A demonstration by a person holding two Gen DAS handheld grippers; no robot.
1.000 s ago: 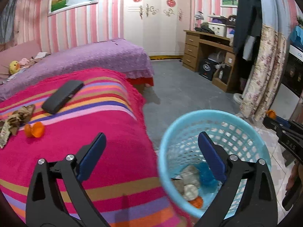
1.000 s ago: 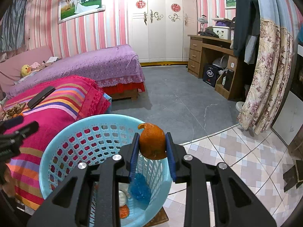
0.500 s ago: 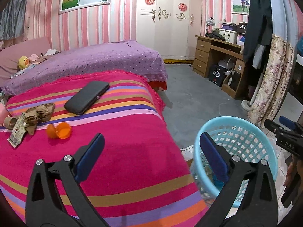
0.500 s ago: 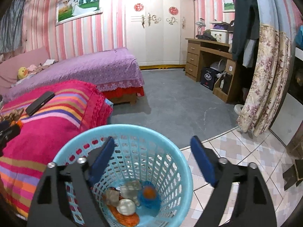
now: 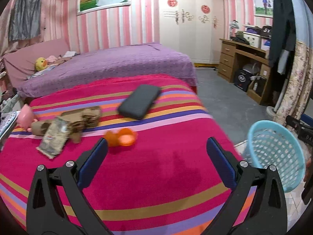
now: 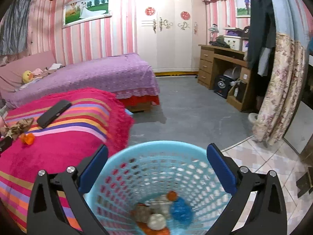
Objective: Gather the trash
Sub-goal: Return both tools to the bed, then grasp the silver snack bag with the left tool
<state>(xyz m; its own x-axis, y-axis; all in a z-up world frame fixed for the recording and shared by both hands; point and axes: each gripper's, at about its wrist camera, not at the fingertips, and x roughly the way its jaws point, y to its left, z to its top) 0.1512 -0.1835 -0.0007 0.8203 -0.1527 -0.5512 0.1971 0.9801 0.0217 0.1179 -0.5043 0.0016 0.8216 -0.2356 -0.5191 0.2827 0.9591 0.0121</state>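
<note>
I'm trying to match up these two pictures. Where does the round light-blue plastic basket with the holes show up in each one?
Left wrist view: the round light-blue plastic basket stands at the right edge, on the floor beside the striped bed.
Right wrist view: the basket fills the bottom centre, directly below the open right tongs, with trash inside.
Shared landmark: the flat black case on the striped blanket.

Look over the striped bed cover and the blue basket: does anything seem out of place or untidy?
Yes. Orange peel pieces and a heap of crumpled brown wrappers lie loose on the striped blanket, beside a dark case. That litter belongs with the scraps already in the blue basket. The basket itself stands upright, nothing spilled.
</note>
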